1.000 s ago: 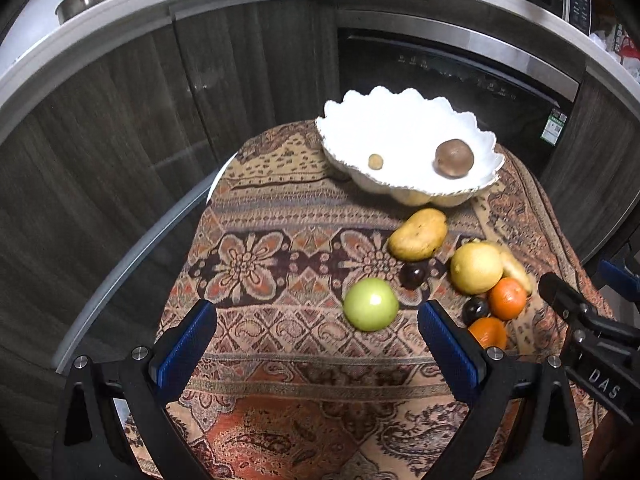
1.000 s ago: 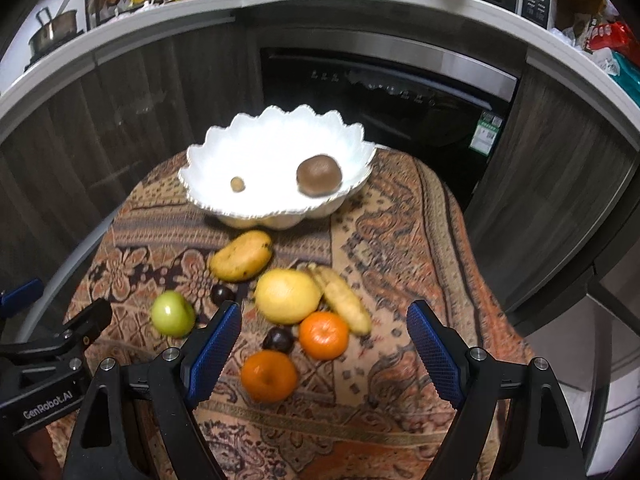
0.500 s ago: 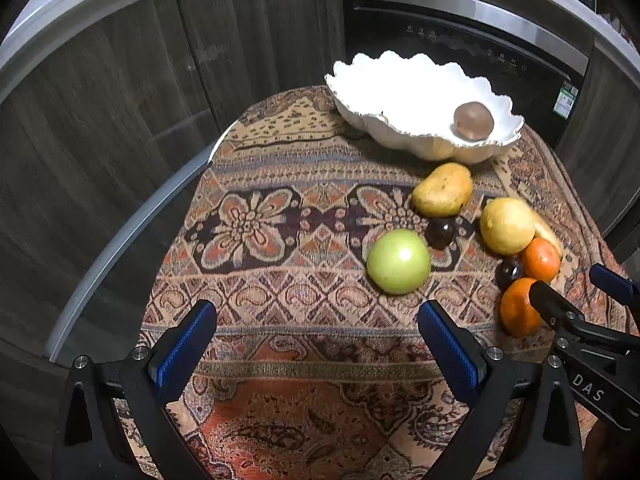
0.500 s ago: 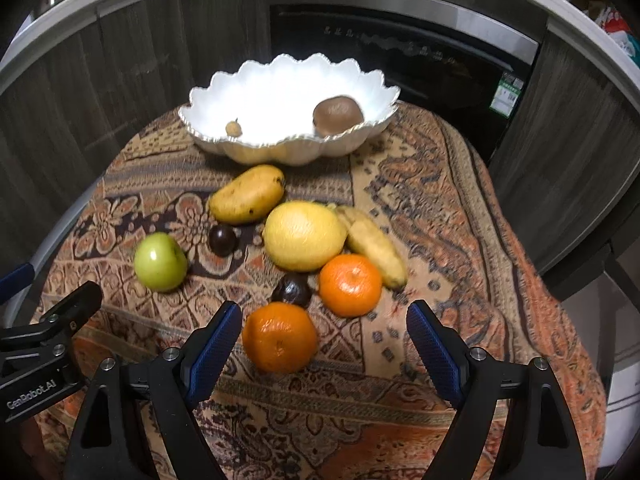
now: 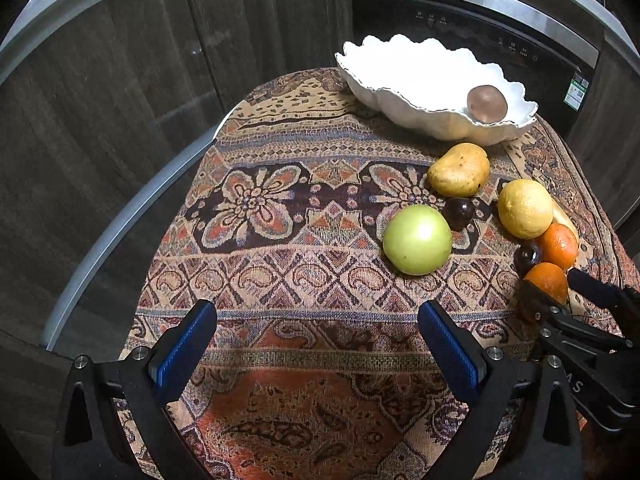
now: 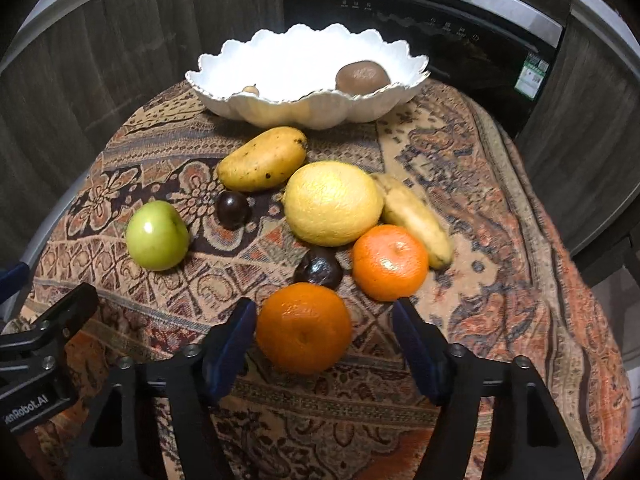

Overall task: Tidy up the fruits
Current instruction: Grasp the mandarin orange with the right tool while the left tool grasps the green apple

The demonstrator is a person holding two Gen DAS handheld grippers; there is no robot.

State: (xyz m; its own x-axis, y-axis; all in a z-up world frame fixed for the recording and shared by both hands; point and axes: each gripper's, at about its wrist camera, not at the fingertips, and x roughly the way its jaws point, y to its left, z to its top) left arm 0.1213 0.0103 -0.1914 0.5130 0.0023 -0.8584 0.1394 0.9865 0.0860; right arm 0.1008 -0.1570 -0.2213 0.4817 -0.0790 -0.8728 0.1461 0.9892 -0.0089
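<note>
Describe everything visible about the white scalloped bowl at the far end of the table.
The white scalloped ceramic-looking bowl sits upright on the patterned tablecloth, wide and shallow, with a wavy rim and a ribbed outer wall. Inside lie a round brown fruit at right and a small tan fruit at left. Neither gripper touches it.

Two oranges (image 6: 303,328), two dark plums (image 6: 233,209), one apple (image 6: 157,235), one bowl (image 6: 224,72).
</note>
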